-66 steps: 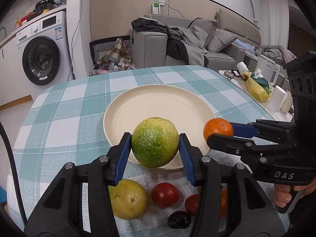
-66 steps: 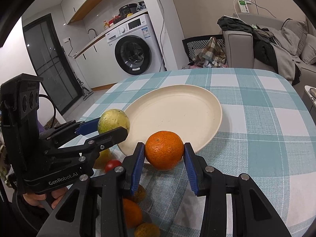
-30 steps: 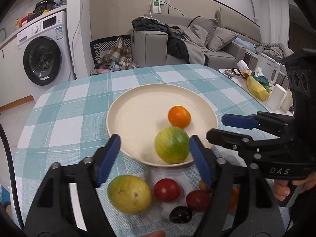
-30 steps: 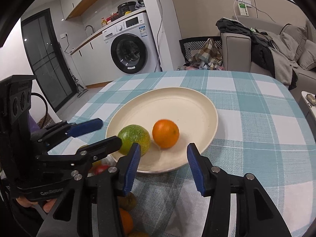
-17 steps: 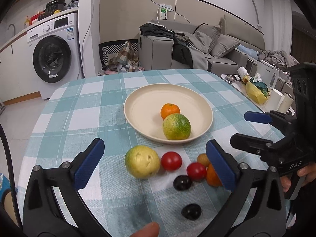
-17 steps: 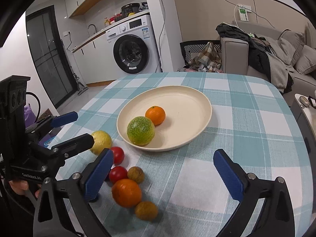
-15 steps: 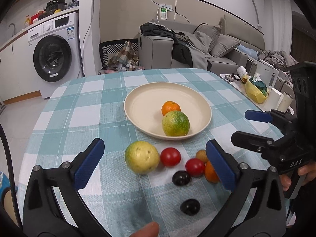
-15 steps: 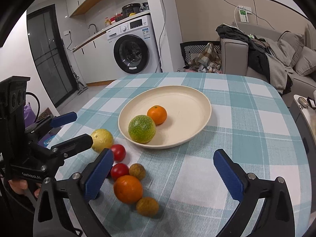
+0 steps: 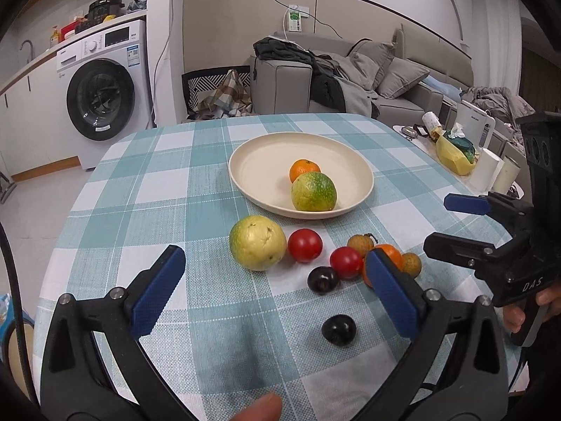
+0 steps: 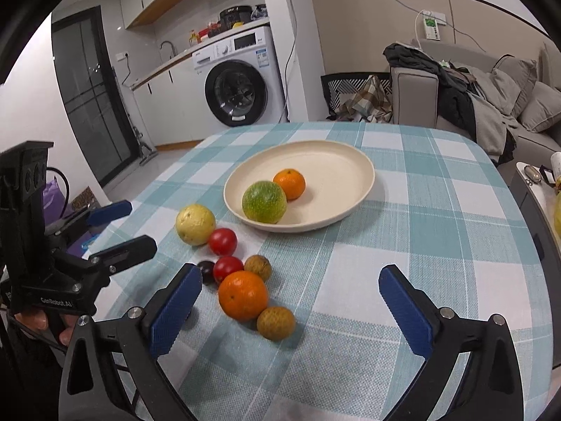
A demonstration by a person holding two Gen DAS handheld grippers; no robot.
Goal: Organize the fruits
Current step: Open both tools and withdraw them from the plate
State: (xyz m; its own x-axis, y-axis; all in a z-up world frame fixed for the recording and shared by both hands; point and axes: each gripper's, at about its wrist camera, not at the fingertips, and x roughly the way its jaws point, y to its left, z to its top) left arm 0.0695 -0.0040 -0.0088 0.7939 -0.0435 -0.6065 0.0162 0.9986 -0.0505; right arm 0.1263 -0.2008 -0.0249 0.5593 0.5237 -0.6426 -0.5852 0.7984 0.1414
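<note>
On the cream plate (image 9: 252,161) I had a green citrus fruit (image 9: 313,191) lying at the near side, touching a small orange mandarin (image 9: 304,171) just behind it; the rest of the fruit lay loose on the checked tablecloth (image 9: 157,189) in front of the plate: a large yellow-green guava (image 9: 257,242) nearest the plate's left edge, a red tomato (image 9: 305,245) just beside it, a second red tomato (image 9: 346,262), a bigger orange (image 10: 243,294), two brown longans (image 10: 276,322) flanking that orange, and two dark plums (image 9: 339,329), one near the tomatoes and one apart, closer to me; my left gripper (image 9: 277,289) was spread wide and empty above the cloth, the guava lying ahead between its blue pads (image 9: 157,291); my right gripper (image 10: 291,310) was likewise wide and holding nothing, with the orange and one longan between its fingers; a washing machine (image 10: 242,80) and a grey sofa (image 9: 385,80) stood beyond the table.
</note>
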